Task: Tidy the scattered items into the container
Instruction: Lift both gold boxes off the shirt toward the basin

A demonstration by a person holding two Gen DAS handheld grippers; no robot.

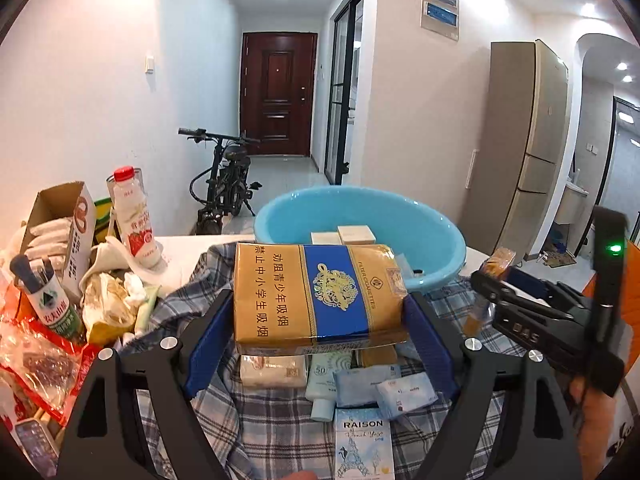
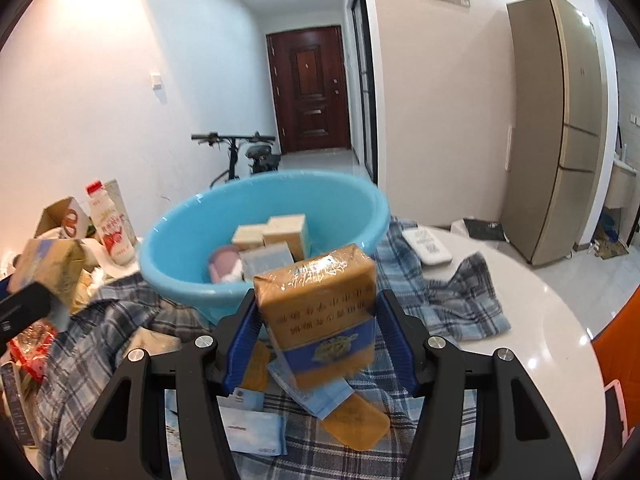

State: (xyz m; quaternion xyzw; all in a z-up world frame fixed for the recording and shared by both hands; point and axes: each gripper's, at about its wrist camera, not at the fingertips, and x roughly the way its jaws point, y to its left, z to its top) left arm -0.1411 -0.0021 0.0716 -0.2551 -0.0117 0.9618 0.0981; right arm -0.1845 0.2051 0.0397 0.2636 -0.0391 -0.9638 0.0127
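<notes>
Cartons of cigarettes occupy both tongs, lifted above the plaid cloth (image 1: 280,432) near the blue basin (image 1: 400,216). The left tongs (image 1: 320,328) clamp one carton (image 1: 316,292) across its short sides, long axis crosswise. The right tongs (image 2: 316,340) clamp another carton (image 2: 320,300) mid-length, long axis pointing toward the basin. Judged light, stiff and film-slick; broad flat sides suit gripping.

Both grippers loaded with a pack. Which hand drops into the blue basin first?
Right, probably. The right gripper holds its cigarette pack directly in front of the blue basin, rim just ahead. The left gripper holds its carton slightly further back, basin centred ahead.
</notes>
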